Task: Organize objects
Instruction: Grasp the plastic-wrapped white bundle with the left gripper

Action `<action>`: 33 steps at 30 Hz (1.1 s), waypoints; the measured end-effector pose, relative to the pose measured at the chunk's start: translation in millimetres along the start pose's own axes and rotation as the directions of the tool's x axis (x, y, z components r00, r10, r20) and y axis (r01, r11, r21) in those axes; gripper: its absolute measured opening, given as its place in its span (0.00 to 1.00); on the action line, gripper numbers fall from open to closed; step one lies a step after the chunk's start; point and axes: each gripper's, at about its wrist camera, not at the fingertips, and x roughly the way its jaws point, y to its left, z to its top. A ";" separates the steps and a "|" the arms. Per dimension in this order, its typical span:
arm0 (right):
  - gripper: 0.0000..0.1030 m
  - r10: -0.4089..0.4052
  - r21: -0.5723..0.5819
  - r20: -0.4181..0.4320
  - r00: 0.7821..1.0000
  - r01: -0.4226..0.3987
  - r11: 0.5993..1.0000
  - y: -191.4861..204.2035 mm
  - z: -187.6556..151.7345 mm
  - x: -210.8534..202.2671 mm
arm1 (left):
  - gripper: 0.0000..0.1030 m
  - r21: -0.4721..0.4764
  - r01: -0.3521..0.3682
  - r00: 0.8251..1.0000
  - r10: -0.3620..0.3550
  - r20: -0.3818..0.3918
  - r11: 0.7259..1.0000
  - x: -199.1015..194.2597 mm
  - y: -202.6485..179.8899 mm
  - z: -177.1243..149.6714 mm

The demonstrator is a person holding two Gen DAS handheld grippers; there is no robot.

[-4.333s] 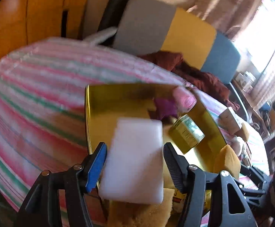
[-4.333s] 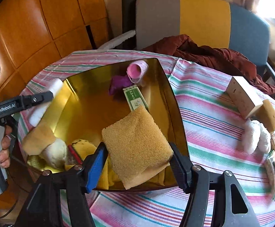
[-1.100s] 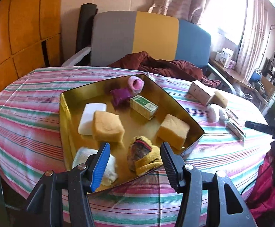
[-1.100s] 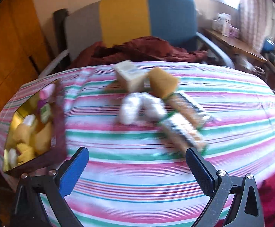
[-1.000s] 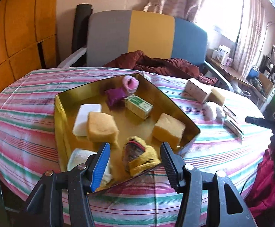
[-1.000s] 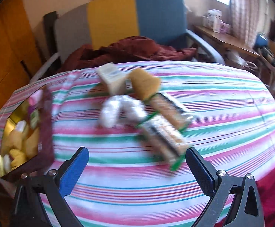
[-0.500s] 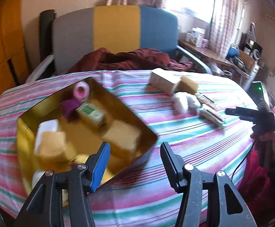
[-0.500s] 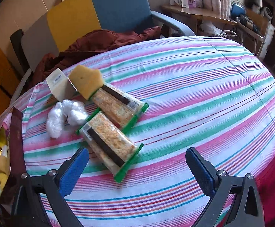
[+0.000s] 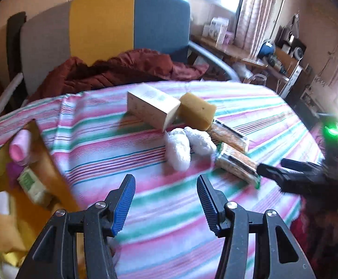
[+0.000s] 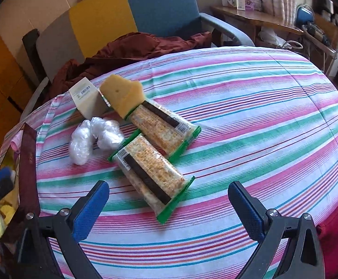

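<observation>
On the striped tablecloth lie a beige box [image 9: 152,108] [image 10: 86,98], a yellow sponge [image 9: 197,111] [image 10: 122,93], two white plastic bundles [image 9: 185,146] [image 10: 93,137] and two cracker packs [image 10: 149,174] [image 10: 163,125]. The gold tray [image 9: 48,162] at the left holds a pink roll [image 9: 20,145], a green box [image 9: 33,184] and sponges. My left gripper [image 9: 165,195] is open and empty, above the cloth in front of the bundles. My right gripper [image 10: 169,200] is wide open and empty, just before the nearer cracker pack.
A chair [image 10: 131,14] with grey, yellow and blue panels stands behind the table, with a dark red garment [image 10: 131,51] on it. A cluttered wooden side table [image 10: 262,18] is at the far right. The right gripper's body [image 9: 308,181] shows at the right in the left wrist view.
My left gripper has swung right, from over the tray toward the loose things on the cloth. My right gripper has moved closer to the cracker packs. Both stay open.
</observation>
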 end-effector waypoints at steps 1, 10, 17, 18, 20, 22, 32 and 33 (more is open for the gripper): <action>1.00 -0.003 -0.007 0.001 1.000 0.003 1.000 1.2 -0.1 0.1 | 0.53 -0.004 0.015 1.000 -0.015 -0.011 1.000 10.9 -1.5 5.5; 1.00 -0.015 -0.064 -0.012 1.000 0.014 0.998 7.6 0.9 10.1 | 0.53 -0.013 0.038 0.996 -0.039 -0.085 0.999 81.6 -10.5 37.0; 1.00 -0.007 -0.072 -0.022 1.000 0.006 0.997 7.9 0.8 15.4 | 0.47 -0.040 0.048 0.986 -0.053 -0.158 0.998 125.7 -7.0 42.8; 1.00 -0.007 -0.072 -0.023 1.000 0.006 0.997 7.9 0.8 16.1 | 0.40 -0.034 0.038 0.989 -0.042 -0.143 0.999 125.8 -6.7 41.4; 1.00 -0.007 -0.076 -0.017 1.000 0.006 0.997 8.0 0.8 16.3 | 0.36 -0.031 0.044 0.990 -0.048 -0.133 0.999 123.7 -7.1 38.3; 1.00 -0.006 -0.084 -0.008 1.000 0.005 0.996 8.4 1.0 15.6 | 0.35 -0.044 0.054 0.990 -0.060 -0.131 0.998 117.8 -6.7 32.1; 1.00 -0.005 -0.133 -0.004 1.000 0.005 0.991 12.0 -1.2 17.8 | 0.35 0.086 0.061 0.993 -0.052 -0.109 0.994 71.2 -29.1 -38.6; 1.00 -0.011 -0.142 -0.004 1.000 0.011 0.990 12.8 -0.8 17.8 | 0.35 0.097 0.066 0.993 -0.056 -0.105 0.993 67.2 -30.3 -44.5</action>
